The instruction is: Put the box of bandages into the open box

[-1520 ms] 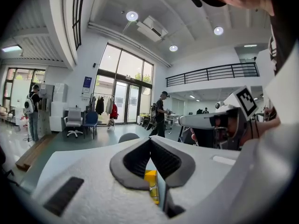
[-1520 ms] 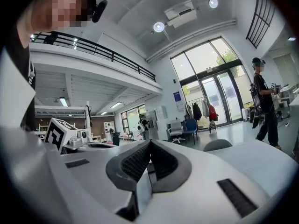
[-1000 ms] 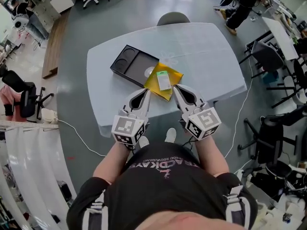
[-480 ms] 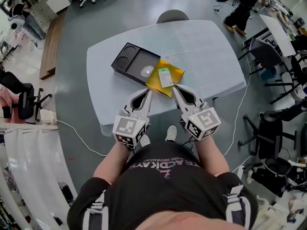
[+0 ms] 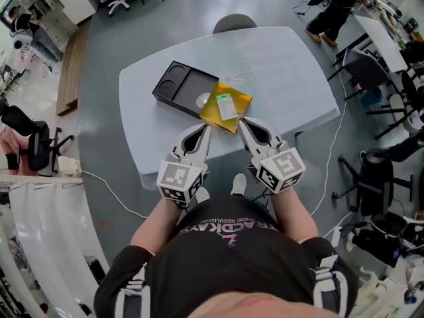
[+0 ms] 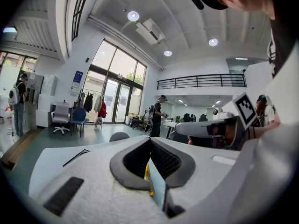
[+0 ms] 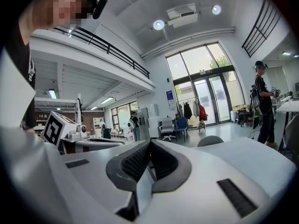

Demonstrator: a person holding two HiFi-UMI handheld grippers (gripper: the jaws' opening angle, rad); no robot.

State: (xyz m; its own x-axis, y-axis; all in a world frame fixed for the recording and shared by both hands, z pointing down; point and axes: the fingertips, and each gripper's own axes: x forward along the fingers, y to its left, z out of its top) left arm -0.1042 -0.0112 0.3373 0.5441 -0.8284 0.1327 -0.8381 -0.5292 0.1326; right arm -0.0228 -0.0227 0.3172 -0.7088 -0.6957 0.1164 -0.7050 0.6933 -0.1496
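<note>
A small white-and-green box of bandages (image 5: 226, 106) lies on a yellow pouch (image 5: 213, 116) in the middle of the pale table (image 5: 285, 78). Just left of it sits the open black box (image 5: 187, 87), with a white disc inside near the pouch. My left gripper (image 5: 207, 128) is shut and empty, its tip just short of the pouch's near corner. My right gripper (image 5: 241, 121) is also shut and empty, close to the pouch's near right edge. In the left gripper view (image 6: 150, 140) a yellow sliver shows past the closed jaws. In the right gripper view (image 7: 150, 143) the jaws meet with nothing between them.
A grey chair (image 5: 233, 23) stands at the table's far side. Dark office chairs (image 5: 377, 78) and cables crowd the floor on the right. A person (image 5: 334, 8) stands far off at the upper right. The table's near edge runs just under my grippers.
Both grippers and the objects on the table stay where they were. Only the head view shifts slightly.
</note>
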